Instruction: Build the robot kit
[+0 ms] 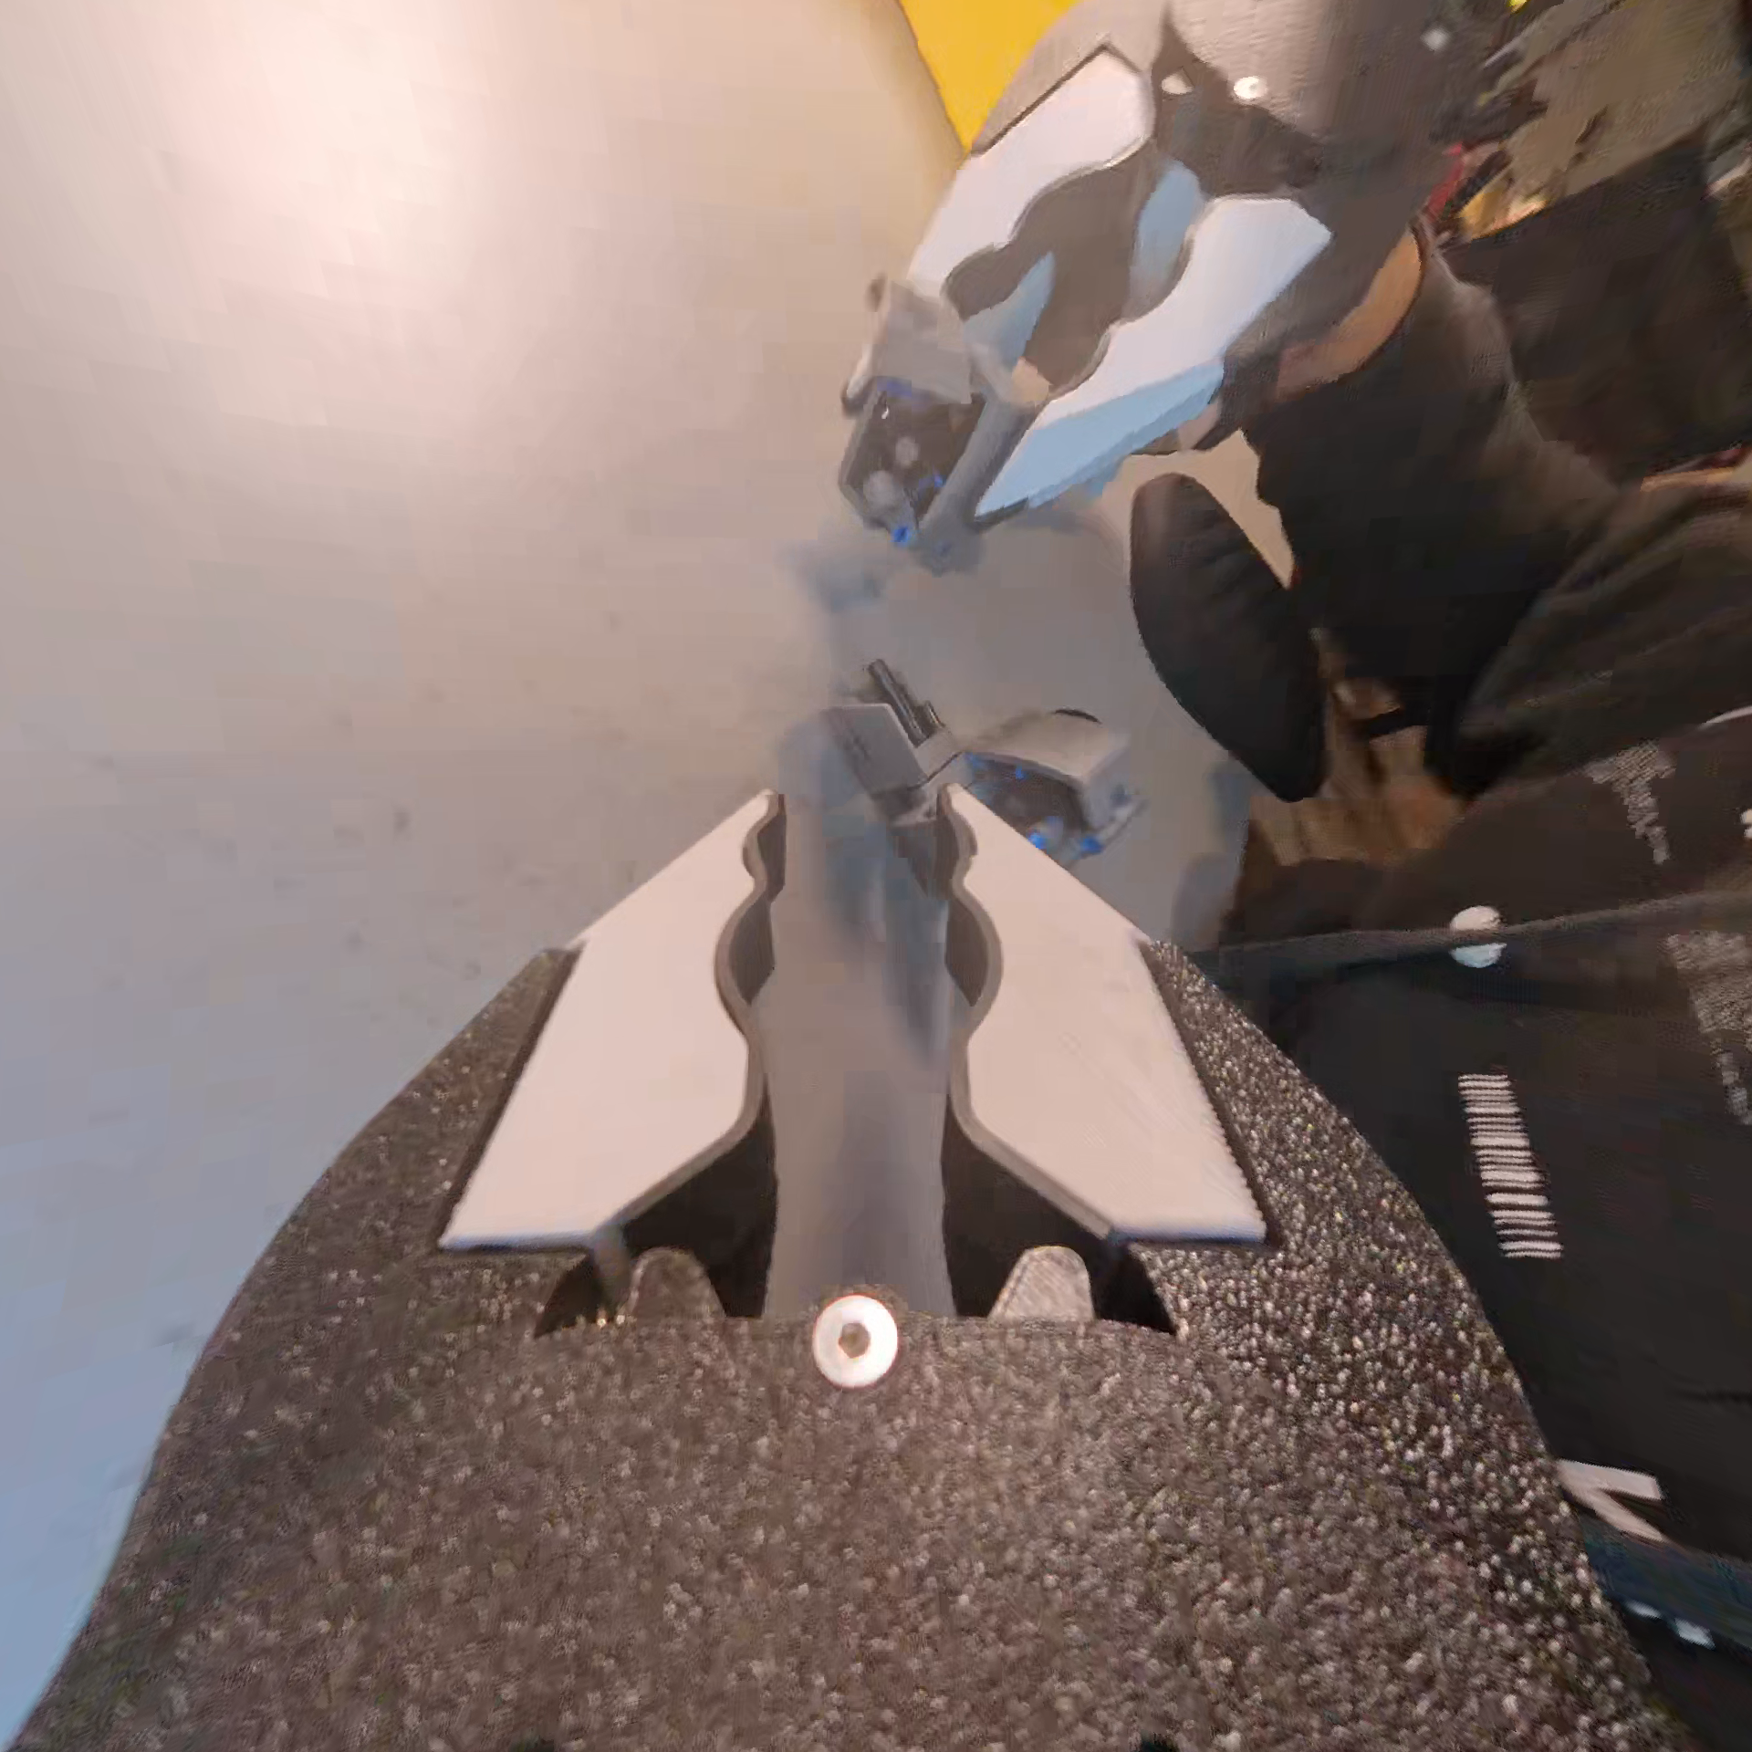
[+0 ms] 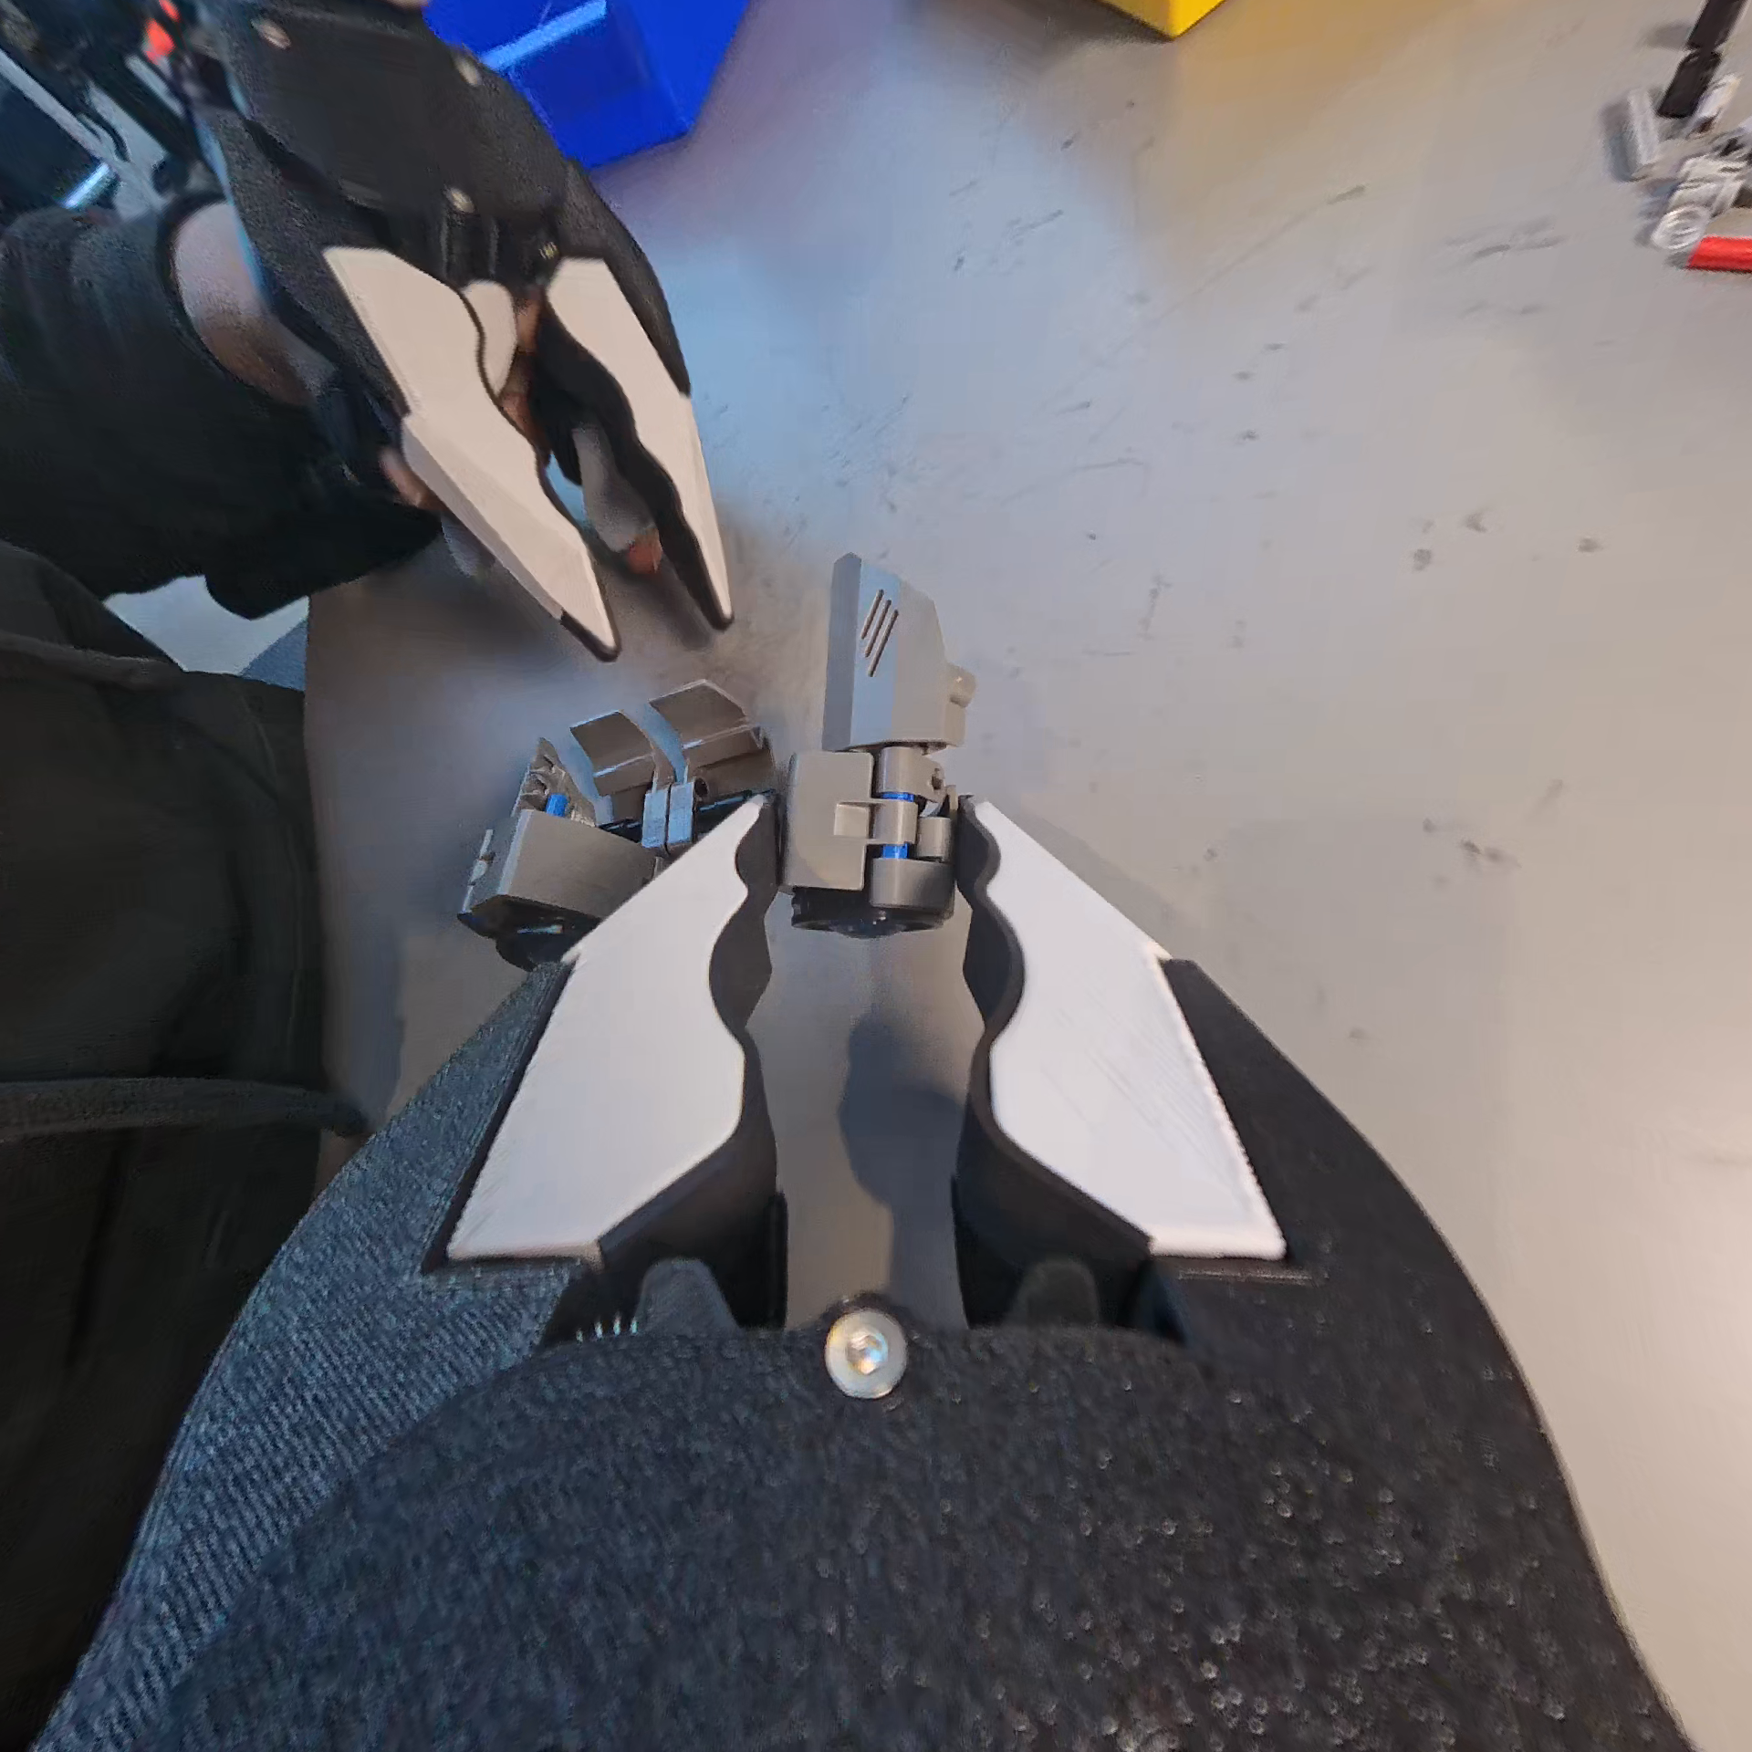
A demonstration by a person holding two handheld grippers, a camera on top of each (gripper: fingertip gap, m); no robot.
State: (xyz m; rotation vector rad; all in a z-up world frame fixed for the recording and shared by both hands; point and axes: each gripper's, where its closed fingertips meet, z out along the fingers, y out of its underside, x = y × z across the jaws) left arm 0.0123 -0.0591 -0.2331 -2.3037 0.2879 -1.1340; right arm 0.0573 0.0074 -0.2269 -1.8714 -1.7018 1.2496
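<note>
My right gripper [image 2: 867, 806] is shut on a grey brick assembly [image 2: 872, 834] with blue pins and an upright slotted panel. In the left wrist view the right gripper [image 1: 943, 403] holds that assembly [image 1: 905, 427] above the grey table [image 1: 379, 569]. A second grey assembly [image 2: 607, 825] with curved pieces lies on the table just left of the held one. It also shows in the left wrist view [image 1: 1043, 773], blurred. My left gripper [image 1: 861, 806] is open and empty, its tips just short of this second assembly. In the right wrist view the left gripper [image 2: 654, 621] hovers behind it.
A blue bin [image 2: 607, 66] and a yellow bin [image 2: 1166, 14] stand at the table's far side. Loose grey, black and red parts [image 2: 1697, 190] lie at the far right. A person in dark clothing [image 2: 142, 853] is close at the left table edge. Tip to tip, the grippers are about 9 cm apart.
</note>
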